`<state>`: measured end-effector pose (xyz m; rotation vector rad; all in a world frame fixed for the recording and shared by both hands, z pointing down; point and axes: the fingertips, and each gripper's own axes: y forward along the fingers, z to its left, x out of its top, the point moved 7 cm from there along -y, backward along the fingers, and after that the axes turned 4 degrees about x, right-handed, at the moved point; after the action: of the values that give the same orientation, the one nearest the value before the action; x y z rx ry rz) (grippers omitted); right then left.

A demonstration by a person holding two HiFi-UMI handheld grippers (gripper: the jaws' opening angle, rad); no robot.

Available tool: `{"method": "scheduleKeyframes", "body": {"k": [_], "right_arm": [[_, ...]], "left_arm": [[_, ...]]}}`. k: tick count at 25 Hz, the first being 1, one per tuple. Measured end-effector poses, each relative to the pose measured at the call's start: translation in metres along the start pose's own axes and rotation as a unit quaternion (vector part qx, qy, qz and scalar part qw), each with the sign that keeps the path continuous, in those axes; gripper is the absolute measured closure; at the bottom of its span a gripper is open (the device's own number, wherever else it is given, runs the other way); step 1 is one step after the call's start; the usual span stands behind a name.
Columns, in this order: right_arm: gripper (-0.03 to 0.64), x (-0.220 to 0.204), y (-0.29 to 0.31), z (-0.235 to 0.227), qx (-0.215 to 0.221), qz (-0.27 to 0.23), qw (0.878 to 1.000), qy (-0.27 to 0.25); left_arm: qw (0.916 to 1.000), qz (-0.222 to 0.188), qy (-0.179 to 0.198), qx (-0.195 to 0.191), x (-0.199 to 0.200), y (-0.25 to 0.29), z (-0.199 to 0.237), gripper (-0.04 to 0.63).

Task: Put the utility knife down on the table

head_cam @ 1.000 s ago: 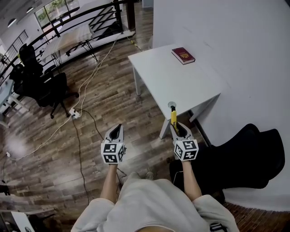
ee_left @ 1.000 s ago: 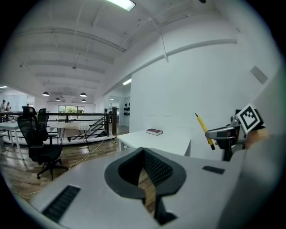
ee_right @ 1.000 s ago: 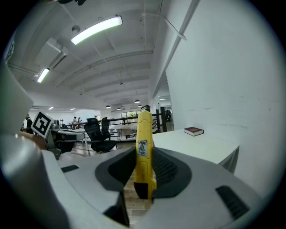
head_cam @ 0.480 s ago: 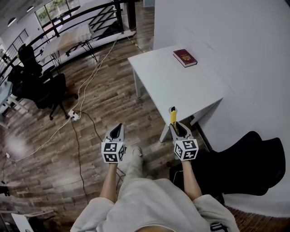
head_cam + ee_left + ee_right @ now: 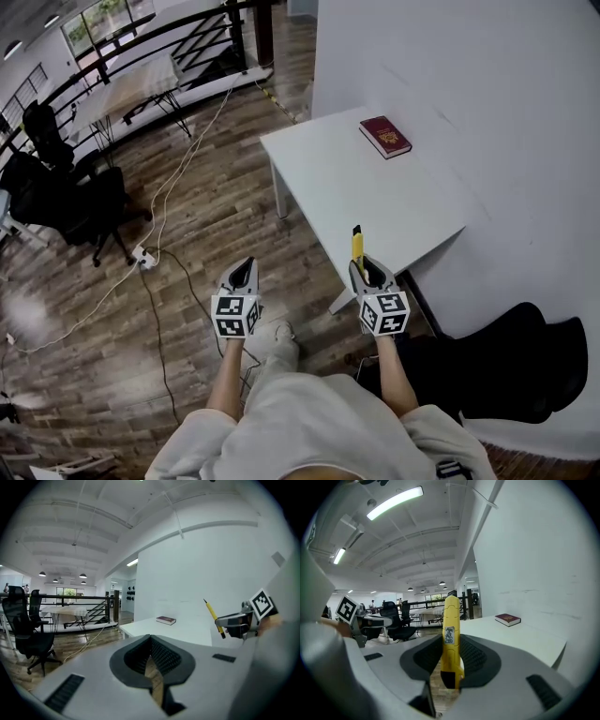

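Utility knife (image 5: 357, 247) clamped in right gripper (image 5: 368, 267), long axis toward 12 o'clock, tabletop (image 5: 349, 173) ahead at 12 o'clock; left gripper (image 5: 244, 272) closed, empty, farther off.

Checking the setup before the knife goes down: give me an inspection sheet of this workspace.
Surface: white table against a white wall, mostly bare.
Job's things: yellow utility knife, standing up out of the right gripper, over the table's near edge, not yet set down.
Clutter: dark red book lying flat at the table's far end.
Grippers: right gripper, jaws closed on the knife; left gripper, jaws together, nothing between them, over the floor.
Cables: white cable and black cable across the wooden floor, meeting at a power strip.
Surroundings: black office chairs, a railing, another table beyond it.
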<state>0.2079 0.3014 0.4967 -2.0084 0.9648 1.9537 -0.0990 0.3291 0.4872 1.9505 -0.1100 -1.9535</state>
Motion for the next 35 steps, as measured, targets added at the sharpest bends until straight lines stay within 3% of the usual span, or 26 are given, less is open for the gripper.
{"method": "scheduleKeyframes", "body": {"k": [18,35], "right_arm": [[0.506,0.076,0.189,-0.043,-0.034,0.001,0.999,0.002],[0.505,0.077,0.234,-0.055,-0.046,0.019,0.999,0.005]], "left_arm": [[0.9993,-0.008,0.005,-0.037,0.074,0.185,0.119,0.589],[0.9982,0.004,0.003,-0.059,0.074,0.241,0.141,0.589]]}}
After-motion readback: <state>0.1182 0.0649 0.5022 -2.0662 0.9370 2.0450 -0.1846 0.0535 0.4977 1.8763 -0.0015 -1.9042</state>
